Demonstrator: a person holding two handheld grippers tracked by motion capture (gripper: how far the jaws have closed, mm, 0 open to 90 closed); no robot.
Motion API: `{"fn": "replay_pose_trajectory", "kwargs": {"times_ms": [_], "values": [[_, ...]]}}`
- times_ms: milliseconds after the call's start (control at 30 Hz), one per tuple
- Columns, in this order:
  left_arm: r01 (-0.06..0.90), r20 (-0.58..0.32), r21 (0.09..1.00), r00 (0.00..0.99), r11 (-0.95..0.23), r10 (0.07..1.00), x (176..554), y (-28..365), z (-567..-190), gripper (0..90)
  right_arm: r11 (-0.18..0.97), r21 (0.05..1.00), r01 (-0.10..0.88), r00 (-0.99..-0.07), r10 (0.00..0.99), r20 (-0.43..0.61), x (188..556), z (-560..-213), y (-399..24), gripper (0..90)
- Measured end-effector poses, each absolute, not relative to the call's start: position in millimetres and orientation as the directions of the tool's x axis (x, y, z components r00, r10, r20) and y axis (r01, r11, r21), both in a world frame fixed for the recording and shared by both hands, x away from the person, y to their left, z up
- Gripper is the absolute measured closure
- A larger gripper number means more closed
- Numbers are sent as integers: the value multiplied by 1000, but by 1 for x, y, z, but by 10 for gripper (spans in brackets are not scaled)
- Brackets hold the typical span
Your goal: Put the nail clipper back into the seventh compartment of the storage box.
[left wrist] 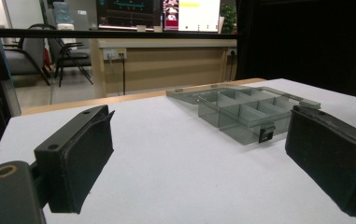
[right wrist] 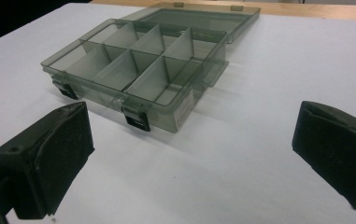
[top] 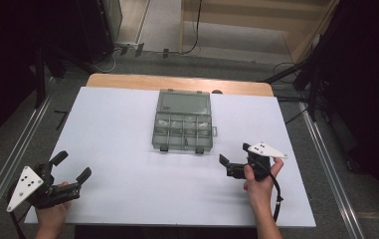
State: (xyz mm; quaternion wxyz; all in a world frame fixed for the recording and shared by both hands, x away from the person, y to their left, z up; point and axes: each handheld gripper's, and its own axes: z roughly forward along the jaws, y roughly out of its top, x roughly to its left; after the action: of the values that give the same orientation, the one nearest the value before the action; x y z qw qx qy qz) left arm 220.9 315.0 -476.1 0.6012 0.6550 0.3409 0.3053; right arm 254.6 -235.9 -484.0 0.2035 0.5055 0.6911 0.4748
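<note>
So the landmark here is the smoky clear plastic compartment box (top: pixel 182 130), which is sitting open on the white table top (top: pixel 127 164), toward the far middle of it. Its lid (top: pixel 184 102) is lying flat behind the tray, hinged back toward the bare wooden strip (top: pixel 127 81) at the far edge. The dividers are splitting the tray into two rows of small cells, and as far as I can tell they're holding nothing. Two black latches (right wrist: pixel 137 119) are hanging off the front wall facing the person.

The left gripper (top: pixel 72 167) is hanging out well to the near left of the box, right by the table's near-left corner. The left hand (top: pixel 52 211) is wrapping around it from below, forearm coming in from the bottom edge, jaws pointing up and to the right, roughly toward the box. Jaws are standing wide apart, gripping nothing. In the left gripper view the box is sitting far off on the right, just behind the right-hand pad.

The right gripper (top: pixel 234 158) is sitting much closer, just to the near right of the box, off its front right corner. The right hand (top: pixel 259 181) is gripping it from behind, wrist bent a bit, jaws aimed left toward the box. Jaws are also spread wide with nothing between them. In the right gripper view the box is lying just ahead, not touching.
</note>
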Motion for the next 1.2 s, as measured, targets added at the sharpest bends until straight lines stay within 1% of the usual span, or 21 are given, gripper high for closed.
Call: {"fn": "replay_pose_trajectory", "kwargs": {"times_ms": [700, 833, 1067, 1200], "values": [[78, -2, 996, 581, -53, 814, 221, 314, -476, 73, -21, 884, 467, -362, 908, 212, 226, -495, -276, 0], [77, -3, 996, 581, -52, 814, 221, 314, -476, 73, -30, 886, 463, -374, 900, 226, 223, -497, -282, 0], [76, -3, 996, 580, -51, 814, 221, 315, -476, 72, -55, 895, 443, -358, 905, 232, 216, -500, -297, 0], [77, -4, 996, 582, -51, 813, 221, 315, -476, 73, -53, 901, 431, -367, 902, 229, 212, -499, -306, 0]]}}
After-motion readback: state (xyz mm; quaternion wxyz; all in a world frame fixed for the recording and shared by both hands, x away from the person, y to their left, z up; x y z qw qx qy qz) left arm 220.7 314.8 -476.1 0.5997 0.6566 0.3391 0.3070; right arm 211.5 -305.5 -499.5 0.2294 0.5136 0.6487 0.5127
